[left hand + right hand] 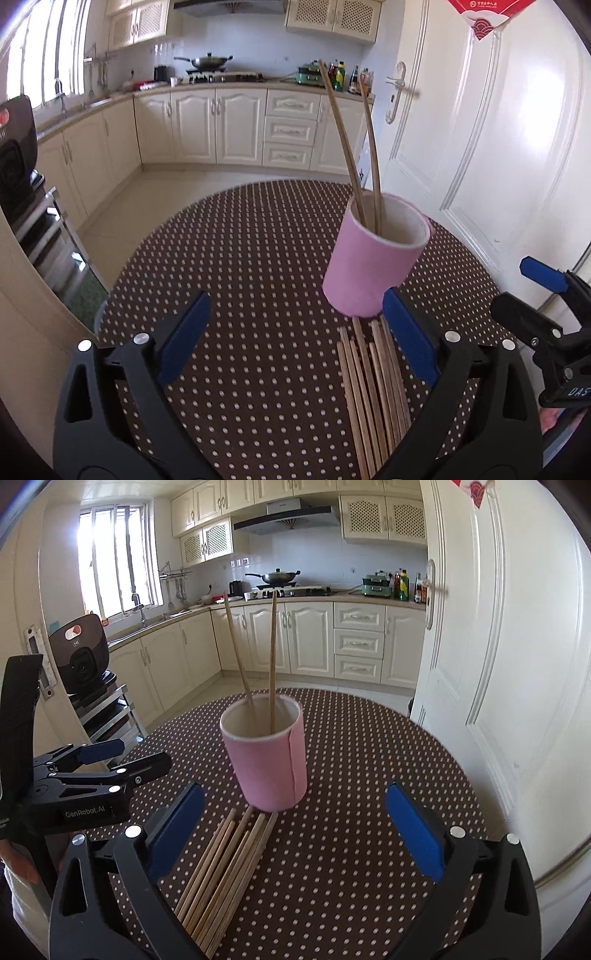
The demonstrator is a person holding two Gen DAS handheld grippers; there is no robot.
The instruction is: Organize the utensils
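Both the left gripper (295, 332) and right gripper (293, 830) are hovering with fingers spread and empty over the chopsticks (225, 875) lying low-centre by the pink cup (267, 760), likely light, stiff, slippery sticks best pinched mid-length.

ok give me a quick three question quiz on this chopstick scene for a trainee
1. How many wooden chopsticks stand in the pink cylindrical holder?
2. True or false: the left gripper is shut on a chopstick.
3. The loose bundle of wooden chopsticks lies: A) inside the holder, B) flat on the brown dotted round table in front of the holder, C) on the floor.

Key: 1) two; 2) false, both it and the right gripper are open and empty; 3) B.
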